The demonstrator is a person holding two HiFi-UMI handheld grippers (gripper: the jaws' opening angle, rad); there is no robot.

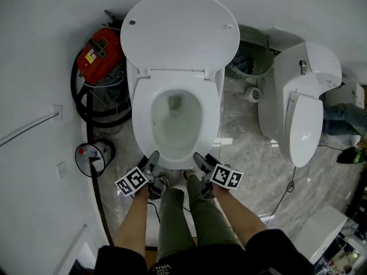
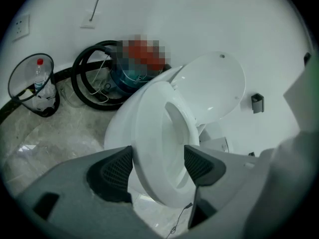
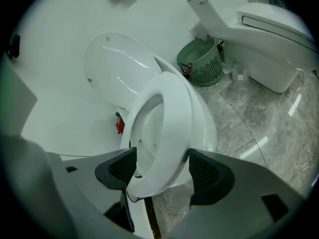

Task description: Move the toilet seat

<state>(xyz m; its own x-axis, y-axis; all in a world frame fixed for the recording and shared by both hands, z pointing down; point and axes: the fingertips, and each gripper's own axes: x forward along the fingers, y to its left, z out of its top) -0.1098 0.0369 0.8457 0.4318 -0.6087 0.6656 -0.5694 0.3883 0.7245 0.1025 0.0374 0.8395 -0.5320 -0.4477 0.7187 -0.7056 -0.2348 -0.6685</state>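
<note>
The white toilet stands with its lid (image 1: 179, 30) raised against the wall and its seat (image 1: 143, 105) lying down on the bowl. Both grippers are at the seat's front edge. My left gripper (image 1: 153, 160) holds the front left of the rim; in the left gripper view its pads lie against both sides of the seat (image 2: 149, 133). My right gripper (image 1: 199, 162) holds the front right, and in the right gripper view the seat (image 3: 174, 113) sits pressed between its pads. The bowl is hidden under the seat at the grip.
A red machine (image 1: 100, 53) with a black hose (image 1: 86, 105) stands left of the toilet. A wire bin with a bottle (image 1: 89, 153) is nearer me. A green basket (image 1: 249, 53) and a second toilet (image 1: 301, 102) stand right. A cable (image 1: 289, 185) crosses the marble floor.
</note>
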